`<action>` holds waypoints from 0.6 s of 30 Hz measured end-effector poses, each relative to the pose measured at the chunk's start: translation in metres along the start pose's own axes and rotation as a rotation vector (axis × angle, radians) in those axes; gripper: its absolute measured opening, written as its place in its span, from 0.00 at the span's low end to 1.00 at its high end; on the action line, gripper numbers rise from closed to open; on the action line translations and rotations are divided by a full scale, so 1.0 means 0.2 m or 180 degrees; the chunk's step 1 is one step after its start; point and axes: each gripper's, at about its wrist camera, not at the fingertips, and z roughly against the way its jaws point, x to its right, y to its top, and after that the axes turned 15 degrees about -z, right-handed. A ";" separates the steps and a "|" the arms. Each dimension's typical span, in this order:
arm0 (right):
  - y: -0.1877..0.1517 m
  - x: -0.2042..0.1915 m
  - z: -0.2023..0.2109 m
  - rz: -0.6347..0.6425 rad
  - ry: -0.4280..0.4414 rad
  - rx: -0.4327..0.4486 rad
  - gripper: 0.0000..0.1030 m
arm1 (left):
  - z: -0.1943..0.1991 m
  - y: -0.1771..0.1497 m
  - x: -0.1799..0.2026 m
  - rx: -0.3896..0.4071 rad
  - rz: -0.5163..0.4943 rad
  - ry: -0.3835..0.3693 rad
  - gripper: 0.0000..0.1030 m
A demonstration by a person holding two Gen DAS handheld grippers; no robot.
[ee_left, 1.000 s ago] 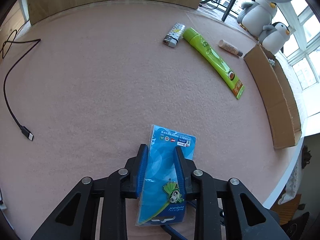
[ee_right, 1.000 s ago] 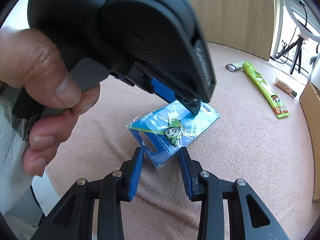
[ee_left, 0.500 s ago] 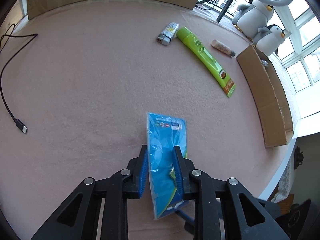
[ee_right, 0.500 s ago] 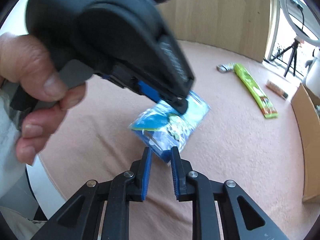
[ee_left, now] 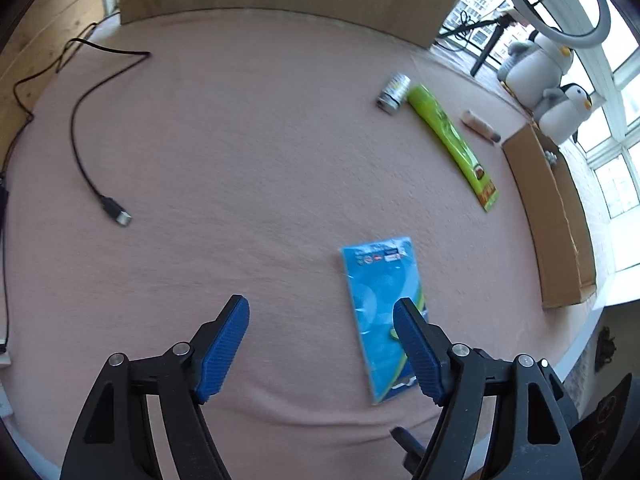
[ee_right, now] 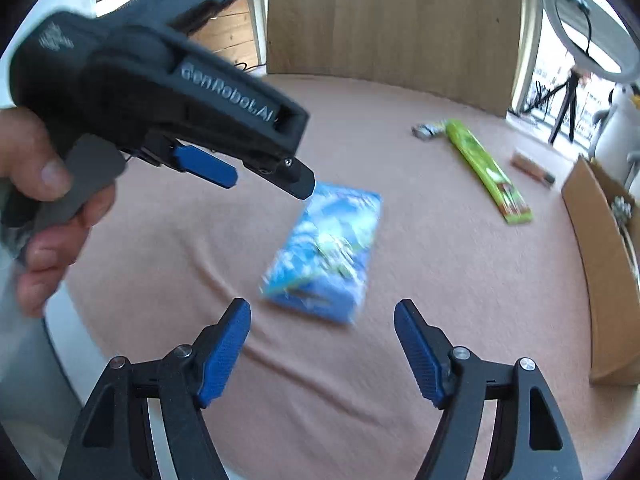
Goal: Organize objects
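Left of the blue packet (ee_left: 382,312): left gripper (ee_left: 320,344), jaws spread, empty. Packet flat on the pink cloth (ee_left: 240,160); right gripper (ee_right: 322,350) just before it, likewise released. Risk: thin, flat packet may slide or buckle under a pinch, well short of the cardboard box (ee_left: 548,216).

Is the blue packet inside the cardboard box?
No, the blue packet lies flat on the pink cloth, apart from the cardboard box.
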 end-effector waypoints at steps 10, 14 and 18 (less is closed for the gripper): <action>0.11 -0.07 -0.11 -0.0347 -0.0369 -0.0006 0.69 | 0.12 -0.08 -0.17 0.0103 0.0071 0.0002 0.77; 0.18 -0.08 -0.17 -0.0344 -0.0565 -0.0004 0.69 | 0.14 -0.10 -0.20 0.0169 0.0151 -0.0018 0.77; 0.17 -0.05 -0.25 -0.0398 -0.0724 -0.0063 0.72 | 0.11 -0.11 -0.19 0.0183 0.0197 -0.0035 0.77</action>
